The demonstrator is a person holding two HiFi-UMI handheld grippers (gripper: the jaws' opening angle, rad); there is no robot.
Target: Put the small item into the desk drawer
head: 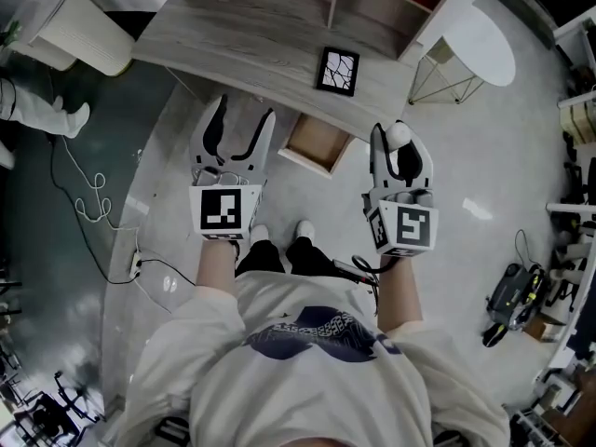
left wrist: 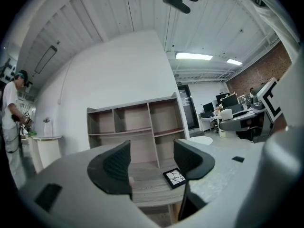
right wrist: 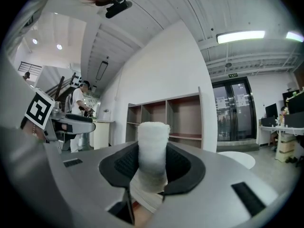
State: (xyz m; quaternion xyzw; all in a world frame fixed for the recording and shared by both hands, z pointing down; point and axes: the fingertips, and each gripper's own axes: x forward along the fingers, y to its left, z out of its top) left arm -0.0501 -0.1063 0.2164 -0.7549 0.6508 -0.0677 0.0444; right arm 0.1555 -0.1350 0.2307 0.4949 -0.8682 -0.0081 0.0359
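Note:
My right gripper (head: 399,149) is shut on a small white roll of soft cloth-like material (head: 399,136), which stands upright between the pads (right wrist: 153,148). In the right gripper view, that gripper (right wrist: 152,167) points level toward the shelves. My left gripper (head: 244,112) is open and holds nothing. In the left gripper view its jaws (left wrist: 151,161) frame the grey wooden desk (left wrist: 147,186). The desk (head: 251,40) lies ahead of both grippers. Its drawer (head: 317,144) is pulled out and looks empty, lying between the two grippers and slightly beyond them.
A black-framed tile with a white crack pattern (head: 337,71) lies on the desk near its front edge. An open shelf unit (left wrist: 137,125) stands on the desk's far side. A white round side table (head: 480,40) is at the right, cables (head: 93,203) and a person (head: 37,110) at the left.

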